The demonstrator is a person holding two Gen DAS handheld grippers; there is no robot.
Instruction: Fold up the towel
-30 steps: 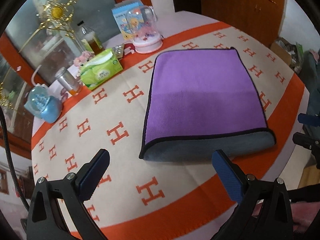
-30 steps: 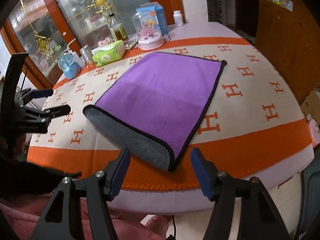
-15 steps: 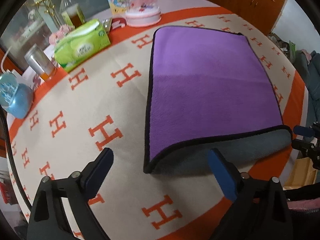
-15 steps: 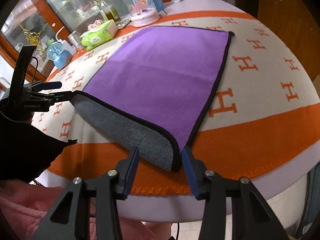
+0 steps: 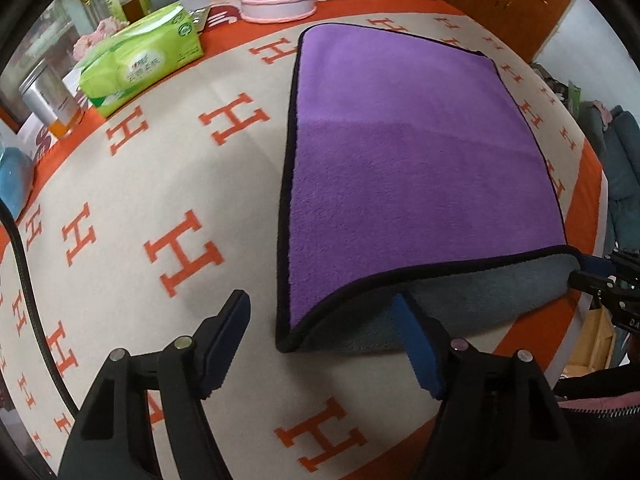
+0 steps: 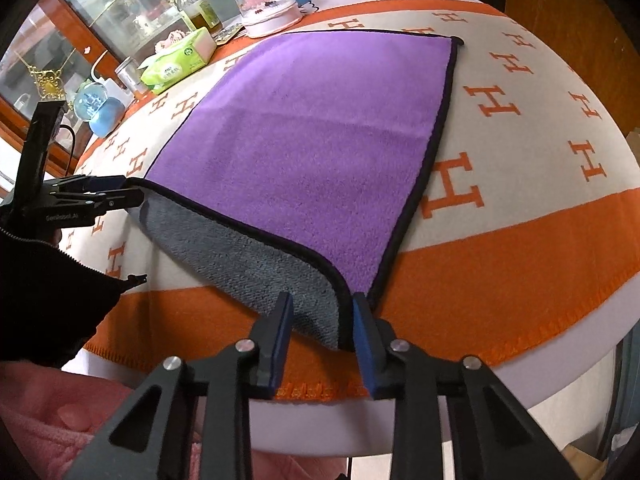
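Both tongs work at the purple towel (image 5: 400, 152) lying on the orange-and-cream tablecloth (image 5: 160, 200). Left tongs (image 5: 322, 334) hang spread wide around the towel's near corner, touching nothing. Right tongs (image 6: 322, 326) straddle the towel's other near corner, its grey underside curled up, with a gap showing.

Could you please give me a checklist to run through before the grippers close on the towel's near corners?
1. Left gripper open around the near-left corner of the towel: ok.
2. Right gripper astride its corner: ok, jaws apart, not clamped.
3. Both corners gripped: not ok.
4. Towel lying flat: not ok, near edge curls with its grey underside showing.
5. Tissue pack clear of the towel: ok.
6. Pads low enough to catch the hem: cannot tell.
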